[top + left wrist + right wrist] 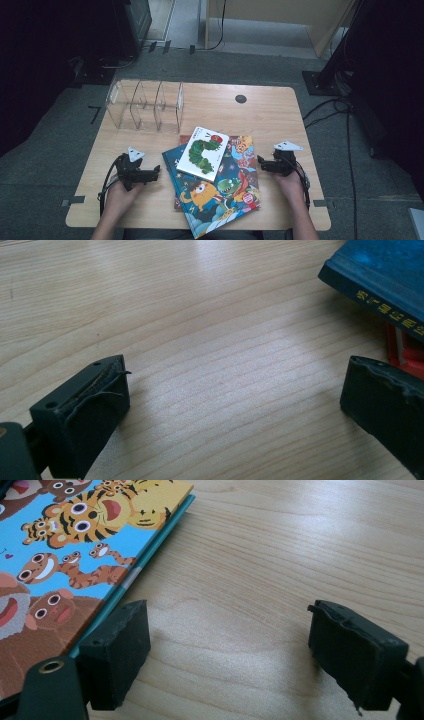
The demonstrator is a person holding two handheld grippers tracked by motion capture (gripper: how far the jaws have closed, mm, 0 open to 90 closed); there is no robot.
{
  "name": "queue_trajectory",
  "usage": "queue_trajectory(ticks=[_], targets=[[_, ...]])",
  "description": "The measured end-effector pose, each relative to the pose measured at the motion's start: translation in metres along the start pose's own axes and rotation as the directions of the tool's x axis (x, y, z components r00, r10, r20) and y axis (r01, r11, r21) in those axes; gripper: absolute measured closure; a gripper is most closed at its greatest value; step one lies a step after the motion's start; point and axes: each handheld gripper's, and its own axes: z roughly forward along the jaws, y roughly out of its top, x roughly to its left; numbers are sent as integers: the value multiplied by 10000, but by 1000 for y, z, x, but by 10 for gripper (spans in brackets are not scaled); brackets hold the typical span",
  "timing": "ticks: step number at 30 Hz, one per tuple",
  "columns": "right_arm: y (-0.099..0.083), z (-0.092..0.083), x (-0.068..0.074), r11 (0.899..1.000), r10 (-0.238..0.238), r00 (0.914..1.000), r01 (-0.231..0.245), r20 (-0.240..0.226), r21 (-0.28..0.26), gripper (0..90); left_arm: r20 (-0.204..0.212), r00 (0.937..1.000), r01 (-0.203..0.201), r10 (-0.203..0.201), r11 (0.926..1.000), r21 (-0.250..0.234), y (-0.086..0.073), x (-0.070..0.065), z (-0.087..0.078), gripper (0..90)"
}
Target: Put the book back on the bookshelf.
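- Flanking the book pile, both grippers rest low on the table (280,107), likely poised to start sorting.
- Left gripper (156,172) sits just left of the blue book (212,197); jaws wide apart, nothing between them.
- Right gripper (261,162) sits just right of the pile, beside the tiger book (75,545); jaws also spread, empty.
- Caterpillar book (203,152) lies on top, so it probably goes first.
- Clear rack (145,106) stands behind the pile, slots empty, apparently meant for the books.

table (270,112): wood | on it: clear divider rack (145,105); stacked books (220,185)
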Motion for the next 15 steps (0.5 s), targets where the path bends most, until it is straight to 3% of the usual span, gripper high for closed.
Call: queue_trajectory(ticks=[8, 10, 12, 14, 15], targets=[[-2, -3, 1, 9998, 117, 9999, -115, 117, -172, 275, 241, 9993, -293, 290, 9995, 131, 2, 4, 0, 1], [-3, -4, 1, 9997, 49, 10000, -49, 9, -226, 325, 309, 9991, -311, 303, 9992, 236, 5, 5, -4, 85], [-2, -6, 2, 9998, 12, 9999, -15, -152, -191, 405, 681, 9974, -271, 254, 9994, 237, 6, 7, -8, 225], [0, -8, 3, 9999, 64, 9988, -71, -478, -148, 469, 1012, 9947, -217, 171, 9988, 445, 8, 10, -11, 267], [1, -10, 4, 9998, 62, 9985, -71, -547, -159, 525, 1226, 9924, -118, 53, 9986, 523, 10, 11, -13, 332]])
